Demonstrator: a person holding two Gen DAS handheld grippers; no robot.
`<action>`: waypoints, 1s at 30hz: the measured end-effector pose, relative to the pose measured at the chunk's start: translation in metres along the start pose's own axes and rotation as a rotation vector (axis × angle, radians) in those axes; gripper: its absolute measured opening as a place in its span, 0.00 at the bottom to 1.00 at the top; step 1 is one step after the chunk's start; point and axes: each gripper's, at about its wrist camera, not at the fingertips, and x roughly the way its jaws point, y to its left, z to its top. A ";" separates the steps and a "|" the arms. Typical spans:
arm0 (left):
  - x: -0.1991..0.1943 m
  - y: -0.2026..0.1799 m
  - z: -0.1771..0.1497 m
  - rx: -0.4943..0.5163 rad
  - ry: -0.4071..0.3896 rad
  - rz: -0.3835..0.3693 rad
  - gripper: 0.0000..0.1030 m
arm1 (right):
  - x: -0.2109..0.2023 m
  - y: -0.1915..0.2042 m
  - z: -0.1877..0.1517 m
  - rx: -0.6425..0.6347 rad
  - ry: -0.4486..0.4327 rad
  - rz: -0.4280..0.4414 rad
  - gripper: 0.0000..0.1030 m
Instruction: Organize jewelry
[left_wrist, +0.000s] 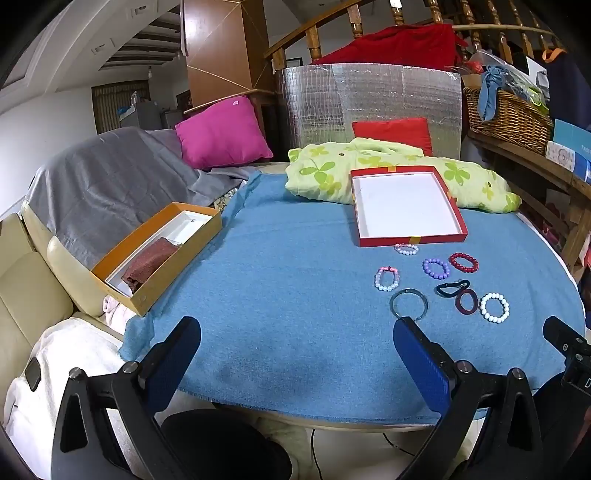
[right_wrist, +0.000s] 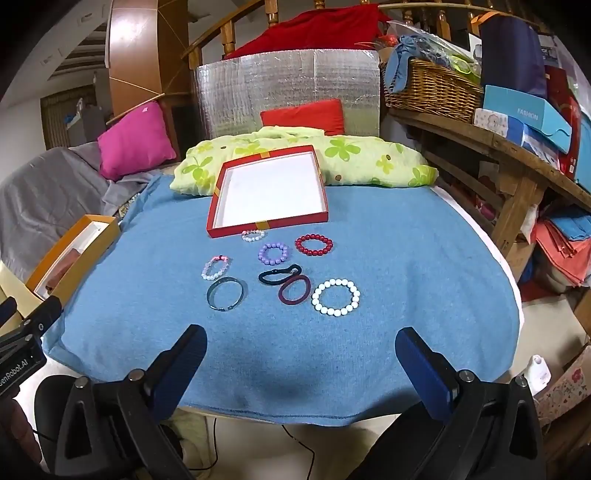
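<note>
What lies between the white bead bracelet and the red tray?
In the right wrist view, the red bead bracelet sits between the white bead bracelet and the red tray.

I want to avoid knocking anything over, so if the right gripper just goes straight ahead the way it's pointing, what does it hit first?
Probably the maroon hair tie and the white bead bracelet beside it. The right gripper is open over bare blue cloth, and those lie nearest along its line. Its height above the table is unclear.
</note>
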 end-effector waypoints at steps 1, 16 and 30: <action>0.000 0.000 0.000 0.000 0.001 -0.001 1.00 | 0.000 0.000 0.000 0.002 0.001 0.000 1.00; 0.009 0.000 -0.004 0.003 0.018 0.001 1.00 | 0.012 0.005 -0.002 0.001 0.023 0.003 1.00; 0.018 -0.005 -0.003 0.008 0.032 0.013 1.00 | 0.023 0.005 -0.001 0.011 0.061 0.023 1.00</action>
